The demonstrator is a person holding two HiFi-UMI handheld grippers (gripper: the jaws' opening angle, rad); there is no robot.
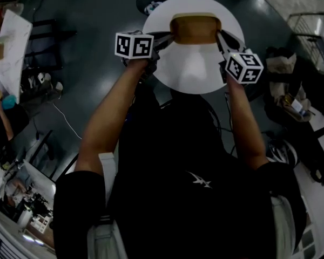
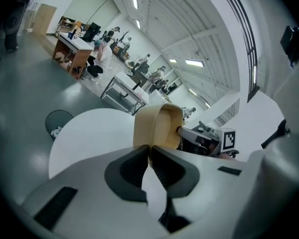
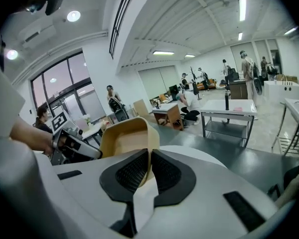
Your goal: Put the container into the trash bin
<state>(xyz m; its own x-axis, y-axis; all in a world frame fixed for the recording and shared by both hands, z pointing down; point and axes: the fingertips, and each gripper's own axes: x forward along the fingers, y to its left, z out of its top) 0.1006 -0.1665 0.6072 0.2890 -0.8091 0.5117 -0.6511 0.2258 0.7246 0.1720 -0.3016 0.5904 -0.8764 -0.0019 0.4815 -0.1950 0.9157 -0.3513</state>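
The container (image 1: 195, 28) is a tan, open-topped tray that hangs just over the round white table (image 1: 194, 74), held by both ends. My left gripper (image 1: 170, 36) is shut on the rim of its left end, and my right gripper (image 1: 220, 36) is shut on the rim of its right end. In the left gripper view the dark pads (image 2: 162, 166) pinch the thin wall of the container (image 2: 157, 126), and the other gripper shows beyond it. In the right gripper view the pads (image 3: 162, 171) clamp the near wall of the container (image 3: 127, 138).
A dark round trash bin (image 1: 151, 1) with something white in it stands on the grey floor just beyond the table's far left edge, also seen as the bin (image 2: 59, 123). A chair with bags (image 1: 291, 90) is at the right, and cluttered desks (image 1: 11, 53) at the left.
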